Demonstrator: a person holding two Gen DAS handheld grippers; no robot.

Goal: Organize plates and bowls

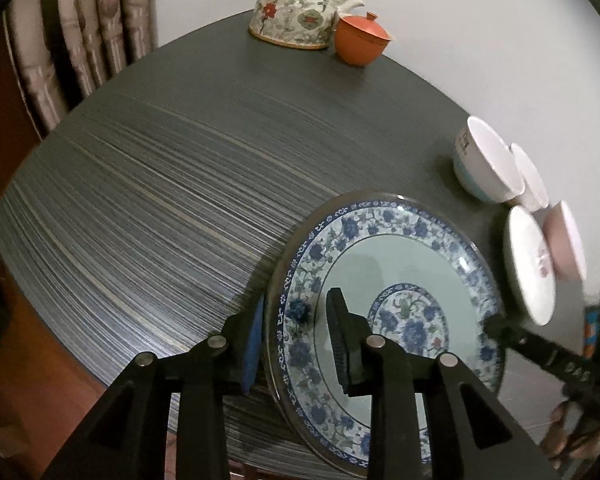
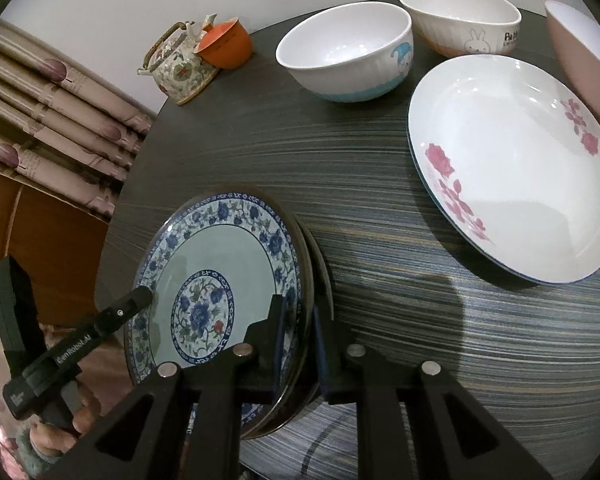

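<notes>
A blue floral plate (image 1: 384, 264) (image 2: 220, 264) lies near the front edge of the dark striped table (image 1: 160, 184), with a second rim showing under it. My left gripper (image 1: 296, 300) straddles the plate's left rim, its pads standing apart from the rim, so it is open. My right gripper (image 2: 298, 304) is shut on the opposite rim, which fills the gap between its blue pads. A white plate with pink roses (image 2: 512, 168) (image 1: 530, 264) lies to the right. Behind it stand a white bowl with a blue base (image 2: 344, 52), a rabbit-print bowl (image 2: 460, 16) and a pink bowl (image 2: 584, 64).
A floral teapot (image 1: 296, 12) and an orange lidded cup (image 1: 360, 38) stand at the table's far edge by the wall. Folded curtains (image 1: 92, 28) hang off to the left. A person's hand (image 2: 60, 420) holds the left gripper's handle.
</notes>
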